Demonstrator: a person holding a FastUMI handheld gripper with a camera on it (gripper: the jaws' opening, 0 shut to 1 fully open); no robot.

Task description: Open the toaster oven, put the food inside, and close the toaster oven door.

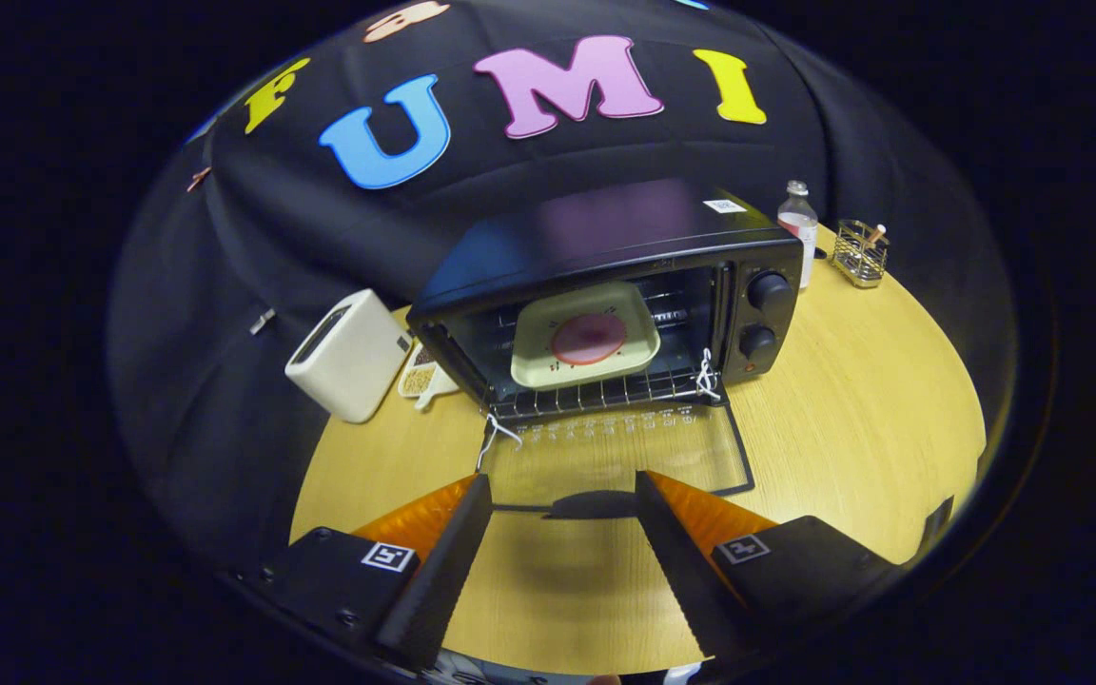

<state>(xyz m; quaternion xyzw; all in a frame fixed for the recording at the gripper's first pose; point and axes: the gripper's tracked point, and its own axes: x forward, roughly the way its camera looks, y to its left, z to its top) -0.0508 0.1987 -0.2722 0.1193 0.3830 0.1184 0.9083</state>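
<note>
Two fingers of the gripper (562, 490) stand apart at the bottom of the frame, holding nothing, their wedge-shaped tips hovering over the pale wood-grain table (871, 428). Just ahead of them, at centre frame, the glass door (619, 452) of the toaster oven (605, 295) lies folded down flat, its dark handle (596, 504) right between the fingertips. Beyond, on the wire rack (596, 395), sits a square cream tray (586, 335) with rounded corners carrying a round pinkish piece of food (589, 339), so loading looks done and closing remains. I judge the next move is to get under or grip the handle and swing the door up. Right of the cavity are two round black knobs (765, 314). Left of the glossy black box stands a smooth white rounded appliance (350, 354); at upper right, a clear bottle (798, 228) and a wire basket (860, 252).
</note>
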